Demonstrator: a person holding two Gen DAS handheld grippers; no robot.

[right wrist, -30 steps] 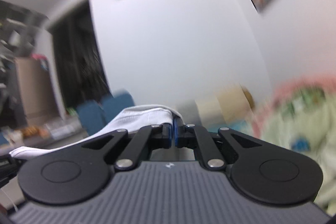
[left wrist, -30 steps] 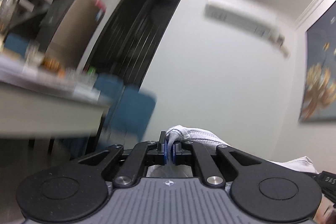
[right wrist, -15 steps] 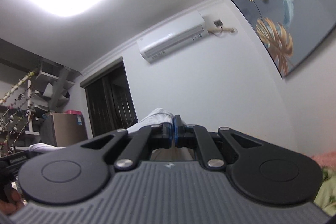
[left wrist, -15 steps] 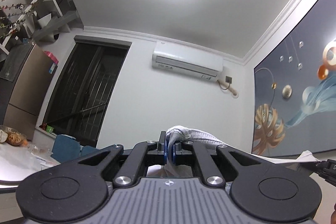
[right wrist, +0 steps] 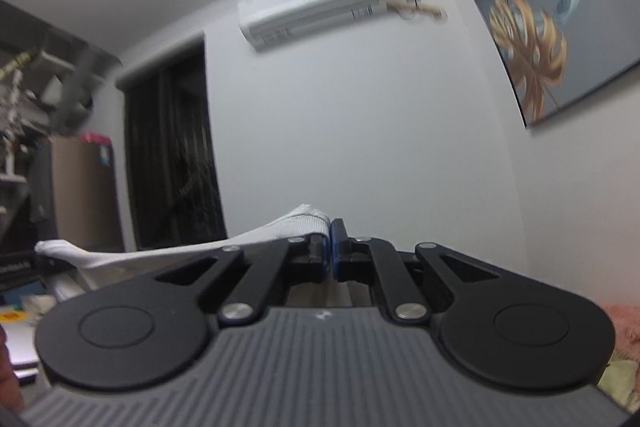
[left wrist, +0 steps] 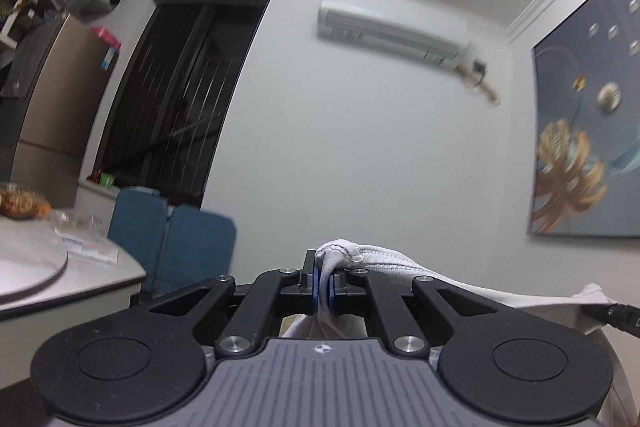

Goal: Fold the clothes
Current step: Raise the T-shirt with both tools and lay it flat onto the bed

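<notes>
Left tool (left wrist: 324,283) pinching white garment (left wrist: 384,261), right tool (right wrist: 330,251) clamping its other edge

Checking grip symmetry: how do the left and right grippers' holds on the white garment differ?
Left gripper: the white garment bunches into a knob above the pads and trails right. Right gripper: the fabric lies flatter and trails left. Both are shut on it, with the cloth stretched between them.

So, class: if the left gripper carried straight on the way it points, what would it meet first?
The left gripper, shut on the white garment, points at the bare pale wall beyond; nothing else seems to lie between, though depth is unclear.
</notes>
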